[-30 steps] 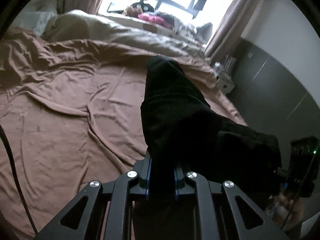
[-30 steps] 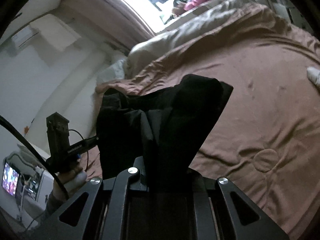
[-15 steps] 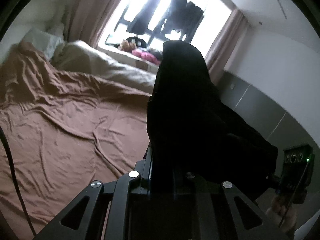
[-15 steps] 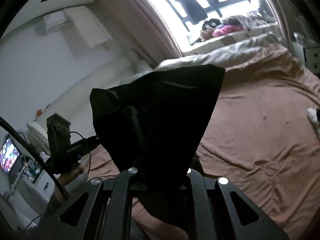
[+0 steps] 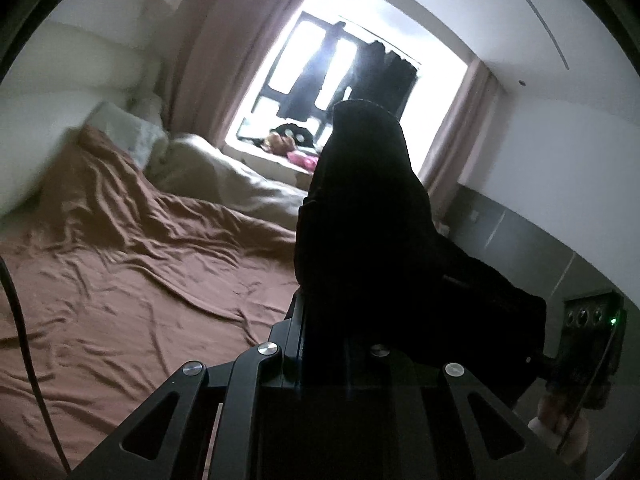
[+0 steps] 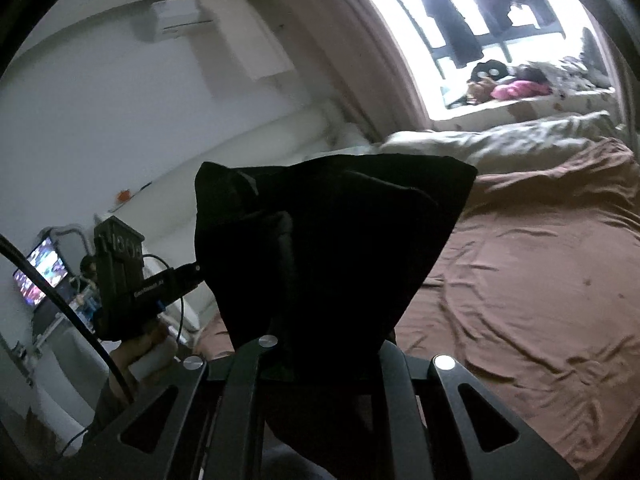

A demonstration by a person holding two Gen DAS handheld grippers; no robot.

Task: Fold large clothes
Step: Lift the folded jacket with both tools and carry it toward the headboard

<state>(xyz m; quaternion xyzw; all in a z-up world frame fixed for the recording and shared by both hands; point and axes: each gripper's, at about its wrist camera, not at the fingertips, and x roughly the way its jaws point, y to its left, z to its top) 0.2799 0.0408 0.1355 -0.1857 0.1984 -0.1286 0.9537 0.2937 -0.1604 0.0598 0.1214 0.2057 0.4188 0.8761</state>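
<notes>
A large black garment (image 5: 368,232) is held in the air between both grippers, above the bed. My left gripper (image 5: 324,344) is shut on one part of it; the cloth stands up over the fingers and hides them. My right gripper (image 6: 320,344) is shut on another part of the same black garment (image 6: 328,248), which fans out above it and hangs down between the arms. The left gripper's body (image 6: 120,280) shows at the left of the right wrist view, and the right gripper's body (image 5: 588,344) at the right of the left wrist view.
A bed with a wrinkled brown sheet (image 5: 120,280) lies below; it also shows in the right wrist view (image 6: 520,280). A pale duvet (image 5: 224,176) and pillows lie at the far side under a bright window (image 5: 340,80). A grey wall panel (image 5: 520,248) is on the right.
Both grippers have risen and tilted upward with the black garment, lifting it off the bed. More wall, window and ceiling show now, less of the sheet.
</notes>
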